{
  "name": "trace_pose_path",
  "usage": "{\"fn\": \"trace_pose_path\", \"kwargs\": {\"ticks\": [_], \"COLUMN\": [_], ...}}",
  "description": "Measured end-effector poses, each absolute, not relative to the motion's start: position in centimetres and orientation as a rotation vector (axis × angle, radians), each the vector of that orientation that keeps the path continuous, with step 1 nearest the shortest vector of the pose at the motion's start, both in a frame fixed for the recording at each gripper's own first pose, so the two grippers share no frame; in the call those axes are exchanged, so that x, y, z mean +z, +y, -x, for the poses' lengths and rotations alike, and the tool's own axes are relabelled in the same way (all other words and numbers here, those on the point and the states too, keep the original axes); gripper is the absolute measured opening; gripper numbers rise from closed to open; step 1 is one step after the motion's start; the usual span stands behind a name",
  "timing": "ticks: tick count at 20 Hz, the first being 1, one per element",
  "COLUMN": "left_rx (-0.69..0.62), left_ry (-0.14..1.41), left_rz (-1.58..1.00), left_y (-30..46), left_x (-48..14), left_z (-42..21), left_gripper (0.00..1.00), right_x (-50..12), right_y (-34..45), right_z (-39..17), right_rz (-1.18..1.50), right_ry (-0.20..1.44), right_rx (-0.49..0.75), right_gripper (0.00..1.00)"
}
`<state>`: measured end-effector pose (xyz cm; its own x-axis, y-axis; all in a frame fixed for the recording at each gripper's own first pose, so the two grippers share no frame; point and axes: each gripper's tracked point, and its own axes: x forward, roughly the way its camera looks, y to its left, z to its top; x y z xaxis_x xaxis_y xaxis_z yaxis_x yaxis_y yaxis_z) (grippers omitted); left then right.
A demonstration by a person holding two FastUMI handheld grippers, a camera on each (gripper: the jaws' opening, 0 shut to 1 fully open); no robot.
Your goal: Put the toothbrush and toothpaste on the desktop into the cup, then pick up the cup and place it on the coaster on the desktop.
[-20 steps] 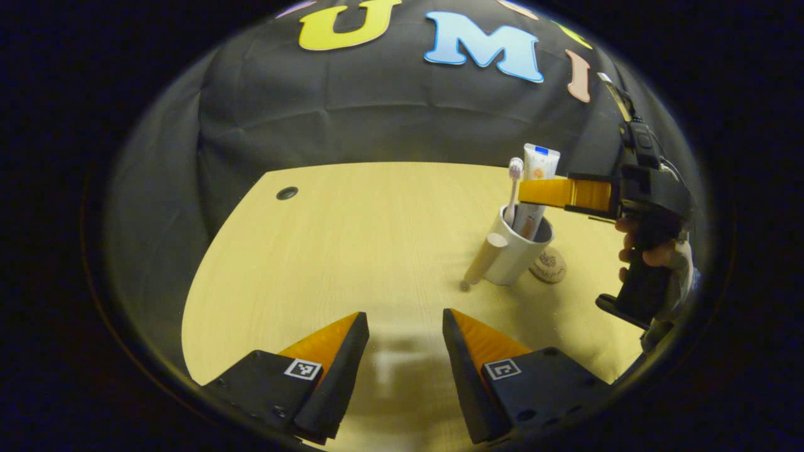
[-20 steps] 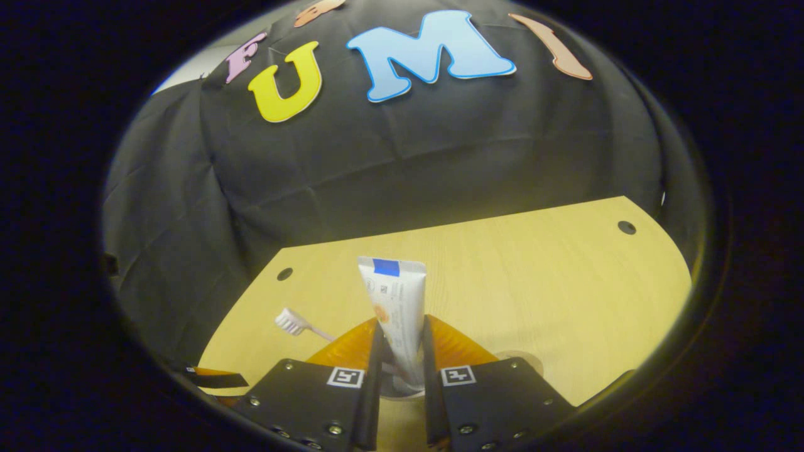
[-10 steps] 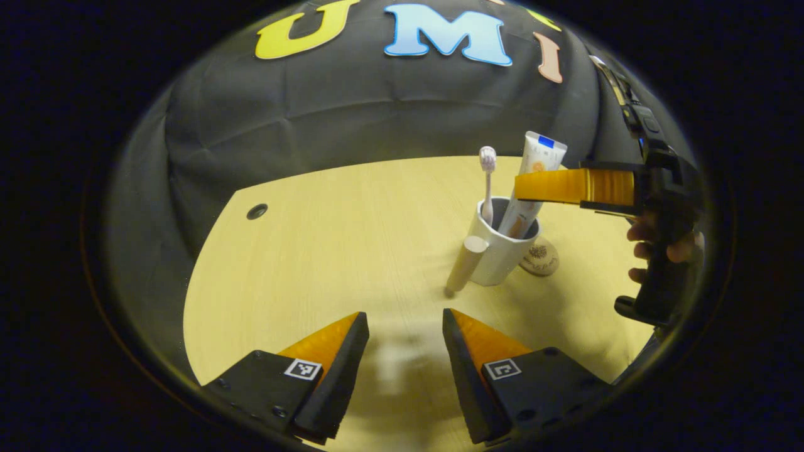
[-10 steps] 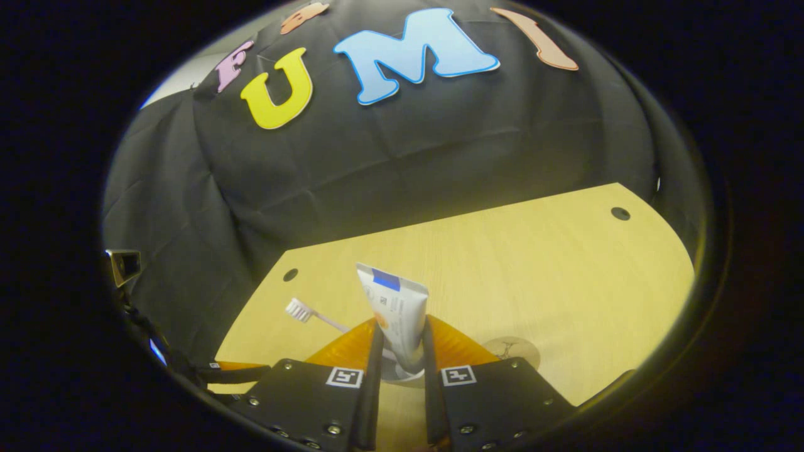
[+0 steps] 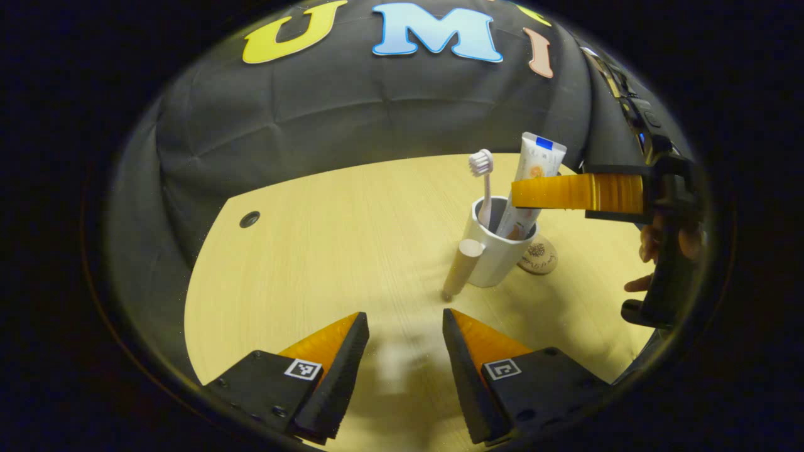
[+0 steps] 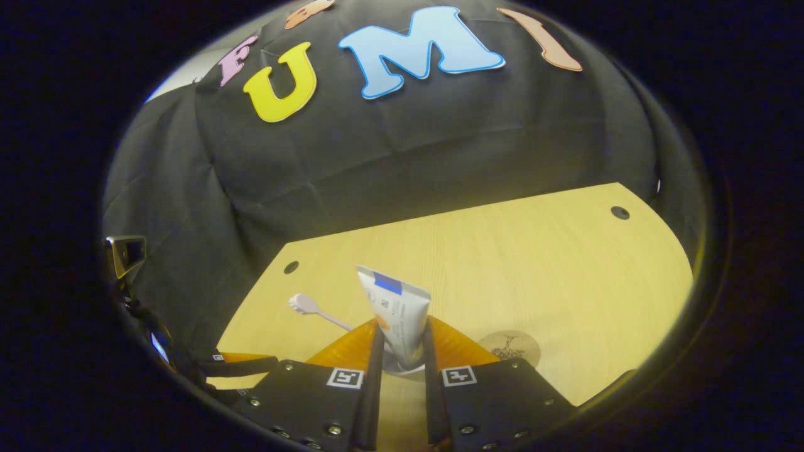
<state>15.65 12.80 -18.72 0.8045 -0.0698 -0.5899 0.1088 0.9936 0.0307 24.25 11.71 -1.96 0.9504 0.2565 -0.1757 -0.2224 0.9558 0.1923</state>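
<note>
tongs (image 6: pixel 402 351) clamp toothpaste (image 6: pixel 398 311) | toothbrush (image 6: pixel 314 309) left | coaster (image 6: pixel 510 346) right

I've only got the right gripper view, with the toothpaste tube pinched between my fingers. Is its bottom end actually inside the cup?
Observer: Yes. The left gripper view shows the toothpaste leaning with its lower end inside the cup.
Operator: Is the toothbrush in there too?
Observer: Yes, the toothbrush stands in the cup, bristles up.
Operator: And the left hand-held gripper?
Observer: The left hand-held gripper is open and holds nothing, low over the desk, short of the cup.
</note>
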Motion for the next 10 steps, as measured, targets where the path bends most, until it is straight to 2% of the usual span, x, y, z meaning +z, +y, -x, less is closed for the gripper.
{"fn": "trace_pose_path", "kwargs": {"ticks": [3, 10], "left_rx": [-0.113, -0.203], "left_ry": [0.624, 0.610], "left_rz": [-0.080, -0.140], "left_y": [11.9, 10.3], "left_x": [-18.9, -17.9], "left_z": [-17.1, -18.7], "left_gripper": [0.79, 0.79], "right_x": [0.7, 2.0], "right_y": [12.4, 11.1], "right_z": [-23.8, -23.4], "right_rz": [-0.214, -0.231], "right_ry": [0.118, 0.094], "right_rx": [0.285, 0.266], "right_gripper": [1.00, 1.00]}}
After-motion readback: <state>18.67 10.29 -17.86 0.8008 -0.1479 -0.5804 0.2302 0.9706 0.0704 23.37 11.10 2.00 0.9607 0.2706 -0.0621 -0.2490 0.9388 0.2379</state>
